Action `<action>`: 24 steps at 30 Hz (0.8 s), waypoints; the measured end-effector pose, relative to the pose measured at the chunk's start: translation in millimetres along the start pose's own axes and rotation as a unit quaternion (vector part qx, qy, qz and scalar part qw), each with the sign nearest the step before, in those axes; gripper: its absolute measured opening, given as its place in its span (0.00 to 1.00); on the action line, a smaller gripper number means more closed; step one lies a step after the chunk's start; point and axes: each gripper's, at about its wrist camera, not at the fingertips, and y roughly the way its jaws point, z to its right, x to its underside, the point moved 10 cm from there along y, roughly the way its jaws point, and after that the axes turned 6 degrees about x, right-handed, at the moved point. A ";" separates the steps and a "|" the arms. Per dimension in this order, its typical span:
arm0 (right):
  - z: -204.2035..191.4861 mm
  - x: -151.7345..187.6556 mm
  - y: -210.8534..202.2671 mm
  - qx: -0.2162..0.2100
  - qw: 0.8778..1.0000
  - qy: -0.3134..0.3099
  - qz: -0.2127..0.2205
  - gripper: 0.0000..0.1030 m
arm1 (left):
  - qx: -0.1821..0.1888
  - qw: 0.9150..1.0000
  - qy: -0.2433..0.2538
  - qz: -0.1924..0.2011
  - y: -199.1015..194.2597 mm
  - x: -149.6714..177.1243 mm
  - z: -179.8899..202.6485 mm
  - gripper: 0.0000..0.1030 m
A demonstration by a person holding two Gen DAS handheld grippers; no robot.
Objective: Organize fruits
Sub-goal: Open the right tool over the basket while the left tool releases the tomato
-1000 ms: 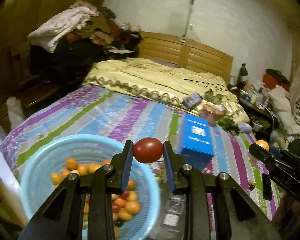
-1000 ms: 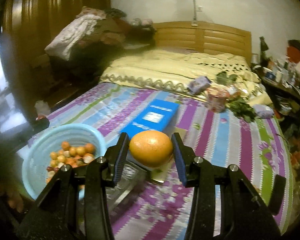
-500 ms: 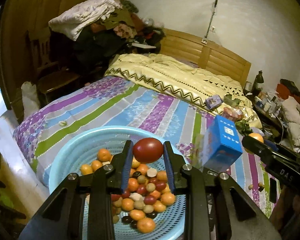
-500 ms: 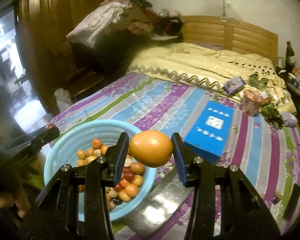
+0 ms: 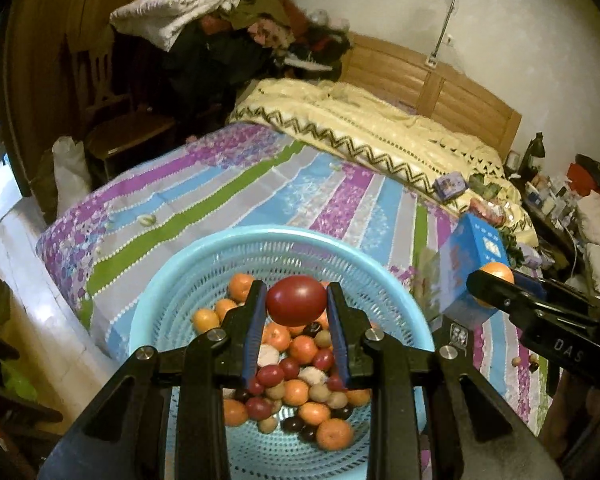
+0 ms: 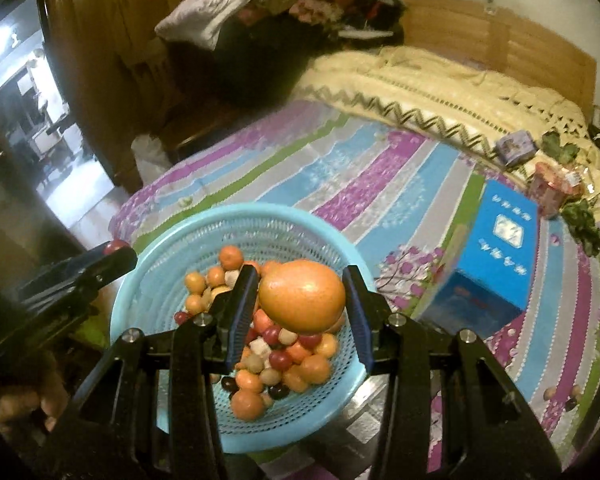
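Drop step: left claw (image 5: 296, 306) grips red fruit (image 5: 296, 305), right claw (image 6: 302, 300) grips orange (image 6: 302, 296), both above basket (image 6: 160, 256). Next: lower, release onto pile at 6 o'clock.

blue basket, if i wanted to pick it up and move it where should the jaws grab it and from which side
Grip the blue basket by its rim at the near edge, coming from the near side, one jaw inside the wall, one outside. The rim is a smooth band that stands out there, while the fruit pile sits at the centre. With that load it would probably tilt, so two opposite rim grips seem safer.
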 end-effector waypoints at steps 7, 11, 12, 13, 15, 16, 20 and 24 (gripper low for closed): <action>-10.0 11.6 22.6 -0.017 0.998 -0.003 -0.061 0.43 | -0.008 0.999 -0.001 -0.046 19.8 12.3 -15.1 0.30; -15.5 18.7 31.7 -0.023 0.996 -0.009 -0.088 0.43 | -0.009 0.998 -0.001 -0.070 30.0 18.4 -19.7 0.30; -16.5 19.6 33.7 -0.025 0.995 -0.010 -0.093 0.43 | -0.009 0.997 -0.002 -0.076 32.6 20.7 -20.6 0.30; -17.5 21.2 36.4 -0.026 0.995 -0.011 -0.100 0.43 | -0.008 0.996 -0.003 -0.084 35.6 23.5 -21.4 0.30; -18.5 24.3 40.8 -0.027 0.994 -0.014 -0.109 0.43 | -0.009 0.996 -0.003 -0.094 40.3 27.9 -23.3 0.30; -18.6 25.3 42.6 -0.027 0.993 -0.015 -0.113 0.43 | -0.009 0.995 -0.003 -0.099 43.1 30.7 -24.5 0.30; -17.3 30.8 49.2 -0.027 0.991 -0.017 -0.126 0.43 | -0.009 0.993 -0.007 -0.113 50.7 37.2 -29.6 0.30; -14.8 35.3 52.4 -0.027 0.990 -0.016 -0.136 0.43 | -0.012 0.992 -0.018 -0.122 54.9 41.8 -38.0 0.30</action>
